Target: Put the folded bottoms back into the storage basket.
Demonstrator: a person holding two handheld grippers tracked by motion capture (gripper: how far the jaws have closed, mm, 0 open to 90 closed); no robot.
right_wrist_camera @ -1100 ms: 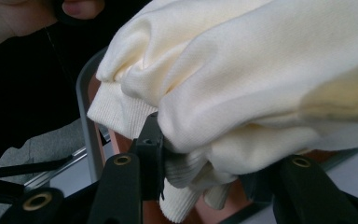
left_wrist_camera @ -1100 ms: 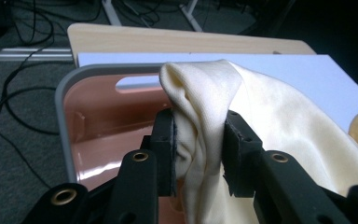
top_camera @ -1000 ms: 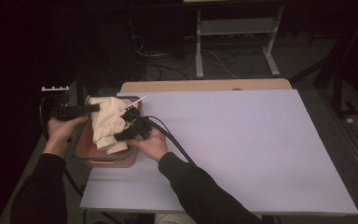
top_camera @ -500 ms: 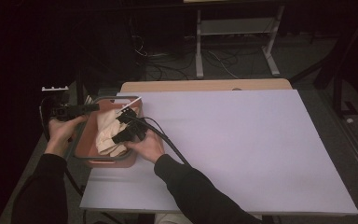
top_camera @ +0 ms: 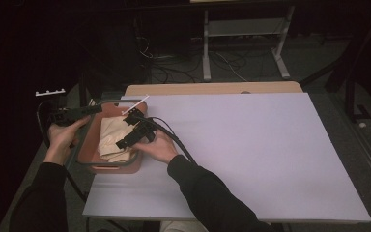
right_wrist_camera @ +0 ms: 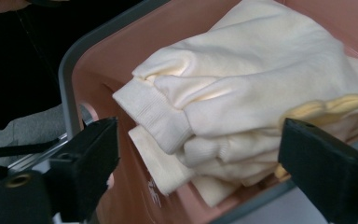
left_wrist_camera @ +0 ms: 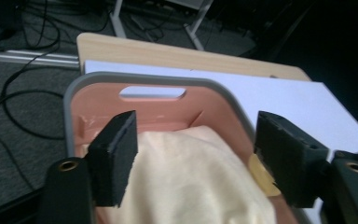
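I see the cream garment [top_camera: 113,140] folded in the pink bin [top_camera: 84,147] at the white tabletop's [top_camera: 251,154] near-left corner. My left gripper [top_camera: 95,109] and right gripper [top_camera: 127,129] have just been opening, holding nothing. Beyond: cables [top_camera: 174,67], a metal stand [top_camera: 244,41].

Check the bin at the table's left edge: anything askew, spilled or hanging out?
Mostly tidy. The cream garment lies folded inside the pink bin. One oddity: at the near rim, ribbed cuffs and folded layers bulge over the grey edge instead of lying flat. Both claws, left claw and right claw, have just been opening, pads off the cloth. Nothing spilled or damaged.
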